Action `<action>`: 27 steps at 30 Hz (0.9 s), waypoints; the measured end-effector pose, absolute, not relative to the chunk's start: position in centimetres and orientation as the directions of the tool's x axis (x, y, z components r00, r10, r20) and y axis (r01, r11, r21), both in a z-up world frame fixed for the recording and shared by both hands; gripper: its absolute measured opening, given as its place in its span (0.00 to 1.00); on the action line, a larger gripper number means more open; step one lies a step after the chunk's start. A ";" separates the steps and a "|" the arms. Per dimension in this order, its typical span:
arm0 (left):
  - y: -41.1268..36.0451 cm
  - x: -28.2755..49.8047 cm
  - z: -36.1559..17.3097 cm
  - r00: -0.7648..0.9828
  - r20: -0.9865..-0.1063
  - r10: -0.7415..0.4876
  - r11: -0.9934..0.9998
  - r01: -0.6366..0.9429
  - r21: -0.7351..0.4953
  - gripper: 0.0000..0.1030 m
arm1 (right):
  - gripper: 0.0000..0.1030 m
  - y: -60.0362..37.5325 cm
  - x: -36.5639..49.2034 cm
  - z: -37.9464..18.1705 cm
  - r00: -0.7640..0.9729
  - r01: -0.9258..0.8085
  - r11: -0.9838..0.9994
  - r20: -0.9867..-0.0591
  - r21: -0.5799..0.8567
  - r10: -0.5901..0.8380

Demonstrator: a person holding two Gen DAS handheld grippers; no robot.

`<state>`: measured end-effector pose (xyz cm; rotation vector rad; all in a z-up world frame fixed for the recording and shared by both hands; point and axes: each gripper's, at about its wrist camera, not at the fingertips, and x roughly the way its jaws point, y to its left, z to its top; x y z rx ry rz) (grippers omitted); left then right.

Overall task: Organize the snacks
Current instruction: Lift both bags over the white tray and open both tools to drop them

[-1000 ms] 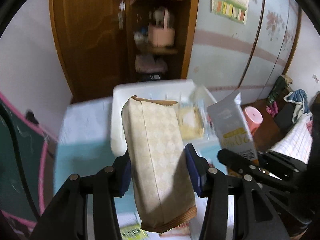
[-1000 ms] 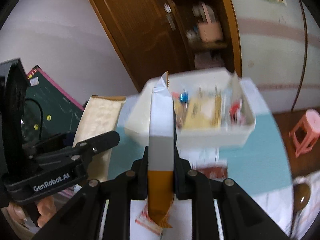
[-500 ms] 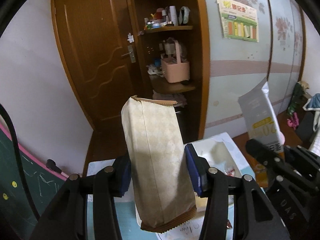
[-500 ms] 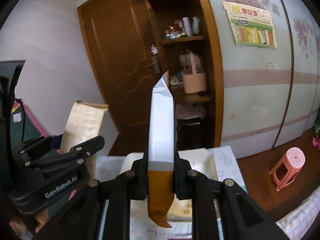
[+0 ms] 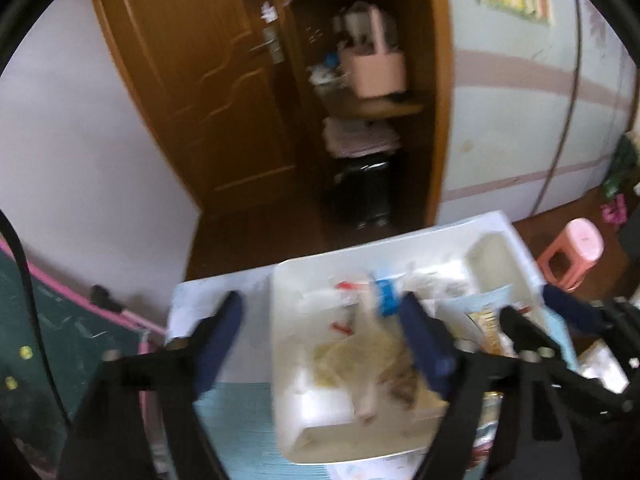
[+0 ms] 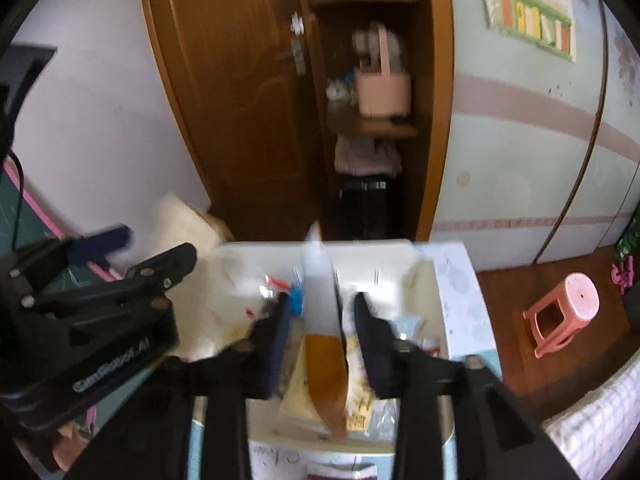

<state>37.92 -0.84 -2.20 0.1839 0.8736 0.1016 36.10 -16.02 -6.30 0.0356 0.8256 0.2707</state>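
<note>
Left gripper (image 5: 320, 320): jaws wide apart and opening, nothing between the pads. It hangs over the near-left part of the white bin (image 5: 280, 320). A beige packet (image 5: 356, 356) lies in the bin just below, blurred.

Right gripper (image 6: 320, 316): jaws opening, parted around an upright grey-and-orange packet (image 6: 322, 320); small gaps show on both sides, pads not pressing. Its lower end is down among the snacks in the bin's middle.

The bin sits at the table's (image 5: 240, 420) far edge, on blue-and-white cloth. Beyond: wooden door (image 5: 192, 80), shelf with pink basket (image 5: 376, 68). Pink stool (image 6: 564, 312) on the floor, right.
</note>
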 end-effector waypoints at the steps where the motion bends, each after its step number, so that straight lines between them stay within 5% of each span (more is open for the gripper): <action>1: -0.5 37.9 -2.4 0.639 -0.754 0.153 0.982 -0.010 0.190 0.90 | 0.47 -16.1 36.1 -6.7 0.640 -0.224 0.965 -0.727 0.134 0.249; 5: 0.4 37.3 -2.8 0.626 -0.770 0.123 0.989 -0.012 0.148 0.91 | 0.63 -16.6 35.1 -7.2 0.637 -0.224 0.964 -0.727 0.145 0.258; 27: 0.4 25.5 1.3 0.691 -0.716 0.095 0.982 0.053 0.181 0.92 | 0.63 -15.4 26.1 -4.0 0.612 -0.261 0.961 -0.755 0.089 0.236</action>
